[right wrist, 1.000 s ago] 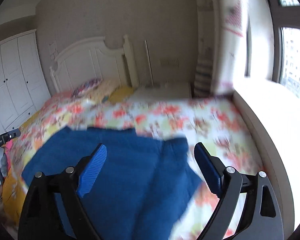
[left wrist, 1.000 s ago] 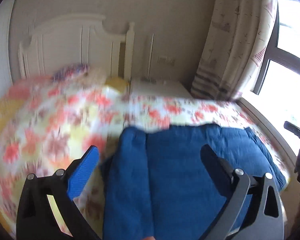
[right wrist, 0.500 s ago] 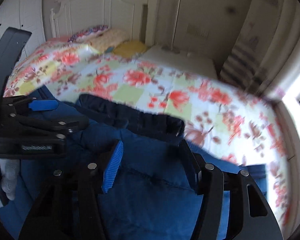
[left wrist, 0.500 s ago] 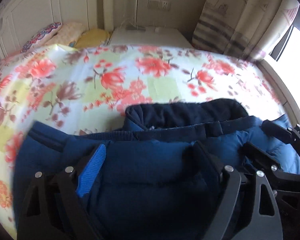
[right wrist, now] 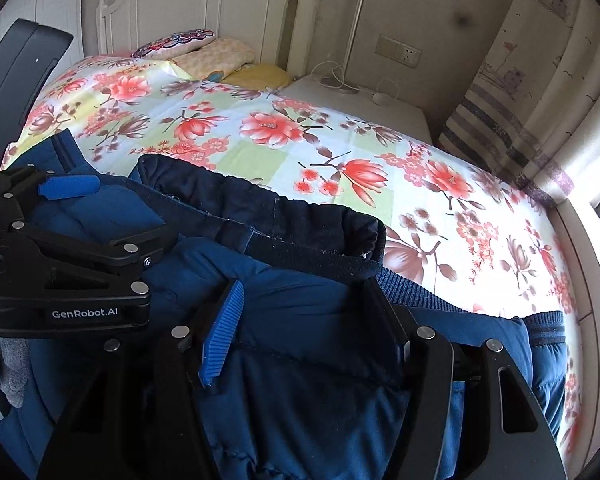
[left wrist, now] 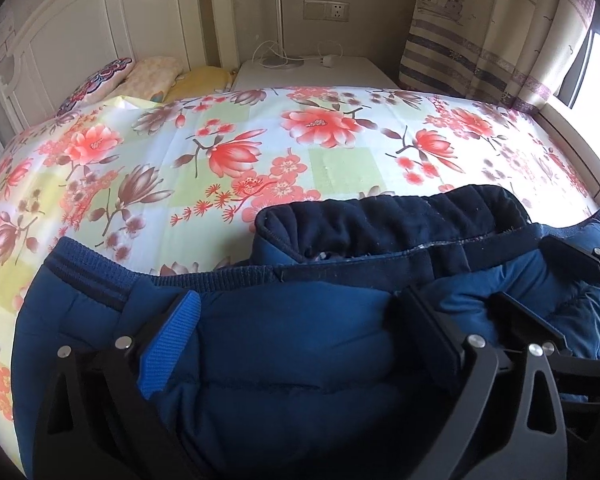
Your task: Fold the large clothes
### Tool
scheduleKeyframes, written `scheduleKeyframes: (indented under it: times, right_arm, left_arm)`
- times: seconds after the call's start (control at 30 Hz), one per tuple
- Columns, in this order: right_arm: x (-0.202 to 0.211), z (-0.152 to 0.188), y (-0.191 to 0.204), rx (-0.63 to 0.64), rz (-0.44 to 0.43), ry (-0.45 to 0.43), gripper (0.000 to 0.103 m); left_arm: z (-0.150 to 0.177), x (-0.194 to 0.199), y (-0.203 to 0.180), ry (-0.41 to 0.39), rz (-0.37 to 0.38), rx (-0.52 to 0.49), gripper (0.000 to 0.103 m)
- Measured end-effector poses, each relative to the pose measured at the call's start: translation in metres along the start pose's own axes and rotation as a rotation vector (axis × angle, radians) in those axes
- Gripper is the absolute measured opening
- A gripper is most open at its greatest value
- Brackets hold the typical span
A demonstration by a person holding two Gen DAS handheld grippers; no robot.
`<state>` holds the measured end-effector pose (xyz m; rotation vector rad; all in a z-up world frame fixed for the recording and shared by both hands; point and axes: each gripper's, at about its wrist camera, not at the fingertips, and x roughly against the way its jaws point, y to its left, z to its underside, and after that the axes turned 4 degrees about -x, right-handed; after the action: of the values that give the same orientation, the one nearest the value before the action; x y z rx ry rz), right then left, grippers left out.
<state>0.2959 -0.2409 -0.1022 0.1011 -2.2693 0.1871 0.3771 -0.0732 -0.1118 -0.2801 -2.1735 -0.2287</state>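
A blue padded jacket (left wrist: pixel 300 352) with a dark navy fleece collar (left wrist: pixel 388 216) lies folded on the floral bedspread (left wrist: pixel 228 148). My left gripper (left wrist: pixel 300 304) is open, its jaws wide apart and pressed down on the jacket's top fold. My right gripper (right wrist: pixel 304 300) is also open, its jaws straddling the padded fabric (right wrist: pixel 300 380) just below the collar (right wrist: pixel 260 208). The right gripper shows at the right edge of the left wrist view (left wrist: pixel 572 280); the left gripper shows at the left of the right wrist view (right wrist: pixel 72 216).
The bed has a white headboard (left wrist: pixel 100 36) and pillows (left wrist: pixel 152 76) at the far end. A white bedside table (left wrist: pixel 312 72) with a lamp base and cables stands beside it. A patterned curtain (left wrist: pixel 496 28) and a window ledge lie to the right.
Both grippers have dropped down from above the bed onto the jacket. The jacket went from lying flat to being folded over, with its collar now on top.
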Motion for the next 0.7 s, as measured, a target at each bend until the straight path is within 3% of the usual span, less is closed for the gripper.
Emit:
scheduleKeyframes:
  times: [0.17,0.23,0.33,0.4,0.53,0.63,0.7]
  right_arm:
    - [0.025,0.001,-0.045,-0.067,0.053,-0.022,0.060]
    - [0.024,0.011,-0.095,-0.201,0.062,0.009,0.060]
    - [0.006,0.036,-0.150,-0.403,-0.101,0.031,0.060]
    - [0.002,0.040,-0.154,-0.436,-0.118,0.023,0.060]
    - [0.000,0.037,-0.136,-0.354,-0.025,0.023,0.060]
    - [0.000,0.039,-0.138,-0.367,-0.040,0.021,0.060]
    - [0.000,0.038,-0.137,-0.359,-0.031,0.021,0.060]
  left_arm:
    - [0.000,-0.003,0.008,0.007,0.035,0.030,0.101]
    - [0.000,-0.003,0.008,0.005,0.039,0.033,0.101]
    - [0.000,-0.002,0.009,0.001,0.057,0.048,0.101]
    - [0.000,-0.001,0.011,-0.004,0.068,0.060,0.101]
    - [-0.006,0.010,0.008,0.011,0.050,0.063,0.096]
    - [-0.015,0.045,-0.017,-0.049,0.146,0.026,0.094]
    - [-0.017,0.056,-0.044,-0.080,0.139,-0.048,0.095]
